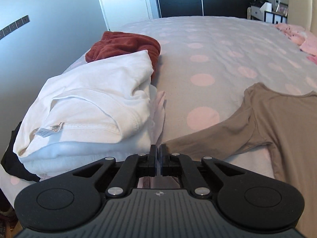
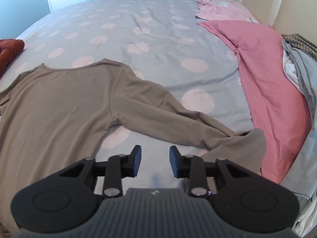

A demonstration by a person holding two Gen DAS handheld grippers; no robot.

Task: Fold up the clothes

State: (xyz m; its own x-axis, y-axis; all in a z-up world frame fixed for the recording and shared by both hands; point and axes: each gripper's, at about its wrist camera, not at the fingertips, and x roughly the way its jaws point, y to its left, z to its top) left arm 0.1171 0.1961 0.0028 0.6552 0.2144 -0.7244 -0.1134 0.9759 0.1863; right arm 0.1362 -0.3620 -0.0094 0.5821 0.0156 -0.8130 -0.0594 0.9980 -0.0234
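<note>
We have the taupe long-sleeved top spread flat on the bed, its sleeves not yet folded in. Our left gripper is pressed together, seemingly on nothing, by the left sleeve; our right gripper is spread, empty, near the right sleeve, which likely needs pinching next.

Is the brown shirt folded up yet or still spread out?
Spread out. The brown shirt lies flat on the bed, body open, both sleeves stretched sideways; only one cuff is doubled over.

Ahead of the right hand-held gripper bare bed lies open; taupe shirt flanks left, pink sheet right. White folded pile crowds the left hand-held gripper.
</note>
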